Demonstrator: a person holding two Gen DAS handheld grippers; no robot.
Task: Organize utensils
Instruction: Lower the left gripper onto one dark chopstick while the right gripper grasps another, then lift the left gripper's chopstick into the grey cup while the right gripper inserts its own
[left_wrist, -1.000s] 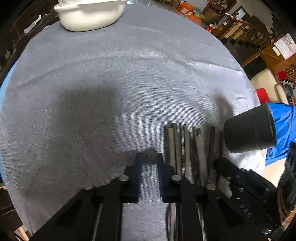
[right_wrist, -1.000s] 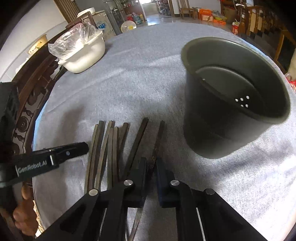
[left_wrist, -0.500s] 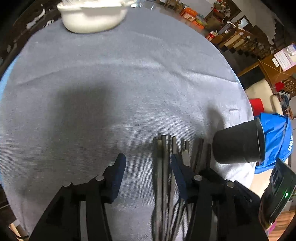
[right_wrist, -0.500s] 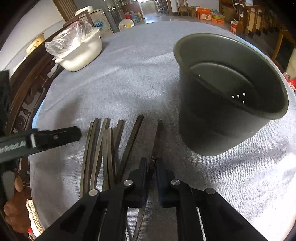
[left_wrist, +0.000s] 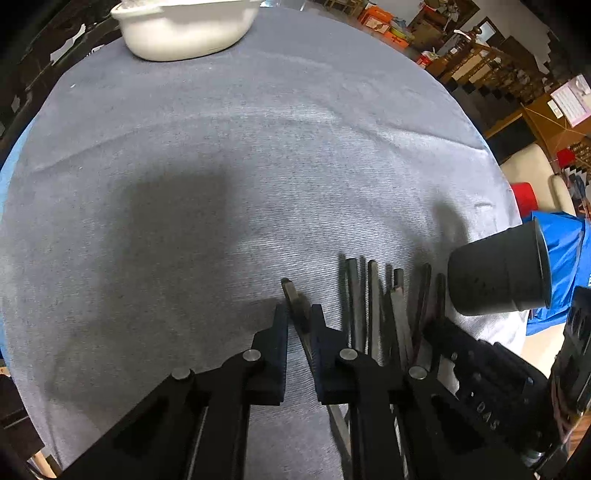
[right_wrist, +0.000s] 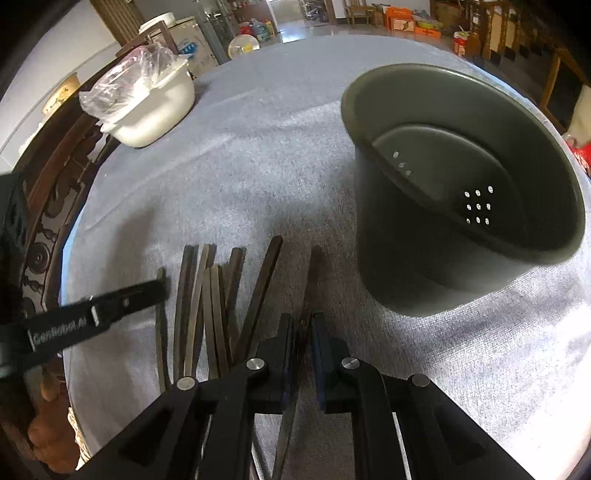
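So in the left wrist view, the left hand-held gripper (left_wrist: 299, 317) is closing, and there's a single dark chopstick (left_wrist: 293, 295) sitting right between its jaws, with the tip sticking out past the fingertips at a slight angle. It looks pinched there, lying low over the grey tablecloth (left_wrist: 221, 166) covering the round tabletop. Just to the right of it is the rest of the chopsticks (left_wrist: 373, 302), a loose row of dark sticks lying flat on the cloth, roughly side by side. Further right is the black utensil holder (left_wrist: 498, 273), close to the tabletop's edge, with something blue behind it. The right hand-held gripper (left_wrist: 436, 332) pokes in from the lower right, its tip over the right end of that row. Way at the far side there's a white bowl (left_wrist: 184, 29).

Over in the right wrist view, the right hand-held gripper (right_wrist: 303, 325) is clamped down on one chopstick (right_wrist: 314, 266) too, the stick running between the pads and out ahead on the cloth. The loose chopsticks (right_wrist: 210, 295) fan out to the left of it. The left hand-held gripper (right_wrist: 147, 295) comes in from the left edge, its tip at the leftmost stick. The utensil holder (right_wrist: 461, 184) stands upright just to the right, with little drain holes visible inside. The white bowl (right_wrist: 155, 110), with a plastic bag (right_wrist: 125, 81) in it, sits far back left.
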